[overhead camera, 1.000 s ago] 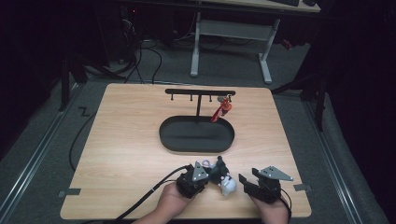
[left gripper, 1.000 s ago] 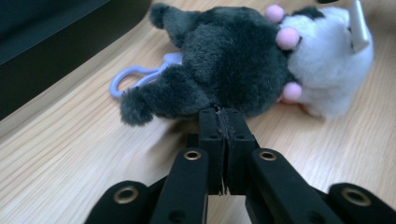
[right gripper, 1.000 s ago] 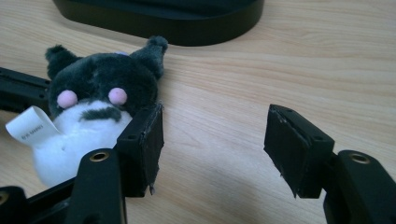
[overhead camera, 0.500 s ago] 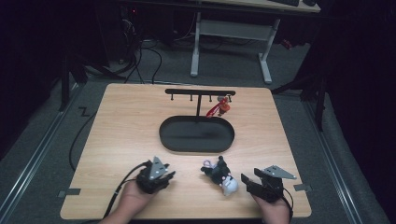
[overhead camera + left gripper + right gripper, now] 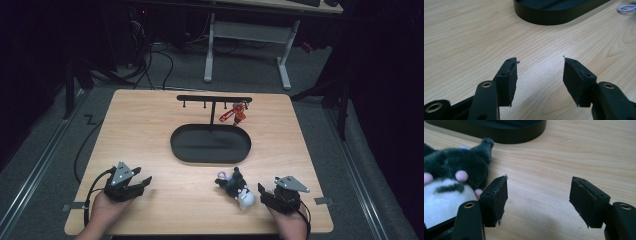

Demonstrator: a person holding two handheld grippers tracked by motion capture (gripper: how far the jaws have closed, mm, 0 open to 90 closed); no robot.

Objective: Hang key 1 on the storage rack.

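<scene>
a fuzzy black-and-white plush toy (image 5: 234, 188) lies near the desk's (image 5: 150, 130) front edge, right of centre, just beside the right tongs (image 5: 263, 192). both tongs have just been opening, nothing between them. the left tongs (image 5: 142, 182) sit near the front-left corner. the right gripper view shows the plush's pink spots; behind lies a smooth oval black tray (image 5: 210, 145).

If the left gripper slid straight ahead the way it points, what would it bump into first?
Probably the black oval tray. The left gripper has open, empty jaws over bare table, and the tray's rim lies ahead, slightly right; depth is hard to judge.
</scene>
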